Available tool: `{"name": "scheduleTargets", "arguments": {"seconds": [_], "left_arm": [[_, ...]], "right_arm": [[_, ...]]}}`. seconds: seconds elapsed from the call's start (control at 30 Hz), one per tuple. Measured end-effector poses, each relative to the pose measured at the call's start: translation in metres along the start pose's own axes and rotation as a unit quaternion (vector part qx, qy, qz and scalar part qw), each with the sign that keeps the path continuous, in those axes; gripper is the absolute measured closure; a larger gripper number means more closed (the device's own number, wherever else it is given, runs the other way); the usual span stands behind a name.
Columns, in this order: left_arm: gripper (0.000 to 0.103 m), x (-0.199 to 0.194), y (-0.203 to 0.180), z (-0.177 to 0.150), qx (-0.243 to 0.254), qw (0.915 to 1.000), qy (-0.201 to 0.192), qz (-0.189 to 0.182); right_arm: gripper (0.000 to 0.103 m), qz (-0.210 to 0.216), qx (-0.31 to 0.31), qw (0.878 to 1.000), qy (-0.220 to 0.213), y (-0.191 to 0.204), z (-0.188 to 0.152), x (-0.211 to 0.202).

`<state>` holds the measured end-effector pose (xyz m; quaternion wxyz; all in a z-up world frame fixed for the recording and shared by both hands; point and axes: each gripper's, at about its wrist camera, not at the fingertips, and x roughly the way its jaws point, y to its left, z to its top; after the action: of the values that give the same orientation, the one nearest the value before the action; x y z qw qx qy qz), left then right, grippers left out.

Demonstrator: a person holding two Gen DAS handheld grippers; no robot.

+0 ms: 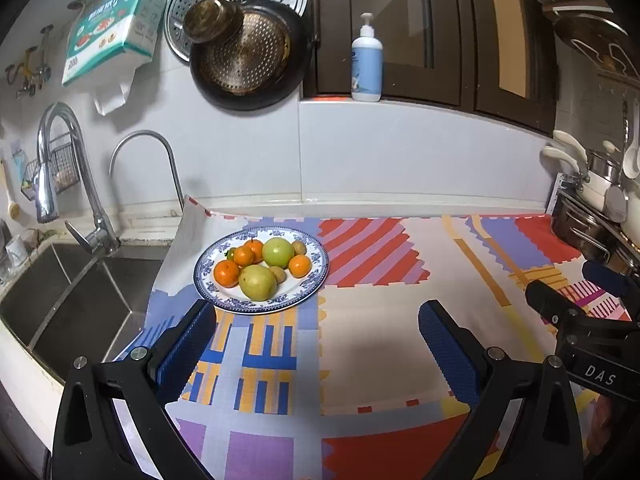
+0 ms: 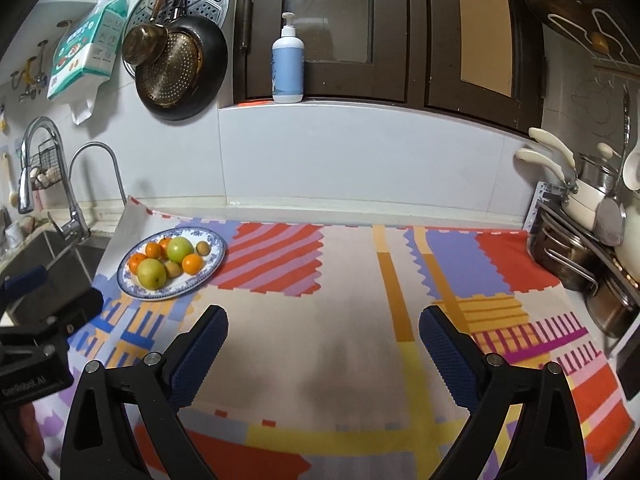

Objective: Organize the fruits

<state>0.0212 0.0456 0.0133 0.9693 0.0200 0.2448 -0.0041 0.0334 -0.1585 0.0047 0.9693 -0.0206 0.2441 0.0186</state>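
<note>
Not much readable here, honestly. In the left wrist view, the black body of the right gripper (image 1: pixel 600 280) at the right edge has "DAS" in white letters. In the right wrist view, the left gripper (image 2: pixel 48 292) at the left edge has white lettering on its black block that looks something like "GenRobot.AI", but it's small and blurry, so I'm not sure of it. The teal and white box (image 1: pixel 114 26) hanging on the wall has big white characters on the front, too warped to make out. The blue pump bottle (image 1: pixel 367 62) on the window ledge has a label, but nothing on it is legible.
</note>
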Motion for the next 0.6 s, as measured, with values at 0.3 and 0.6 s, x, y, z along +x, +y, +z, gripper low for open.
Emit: {"name": "scheduleTargets", "arguments": {"seconds": [0.3, 0.6], "left_arm": [[0.0, -0.01, -0.011, 0.0, 0.008, 0.9999, -0.009, -0.005], [0.0, -0.013, -0.016, 0.0, 0.007, 0.9999, -0.008, -0.008]], "right_arm": [[0.006, 0.002, 0.008, 1.0, -0.003, -0.013, -0.006, -0.011], [0.006, 0.002, 0.01, 1.0, -0.012, -0.019, -0.006, -0.016]]}}
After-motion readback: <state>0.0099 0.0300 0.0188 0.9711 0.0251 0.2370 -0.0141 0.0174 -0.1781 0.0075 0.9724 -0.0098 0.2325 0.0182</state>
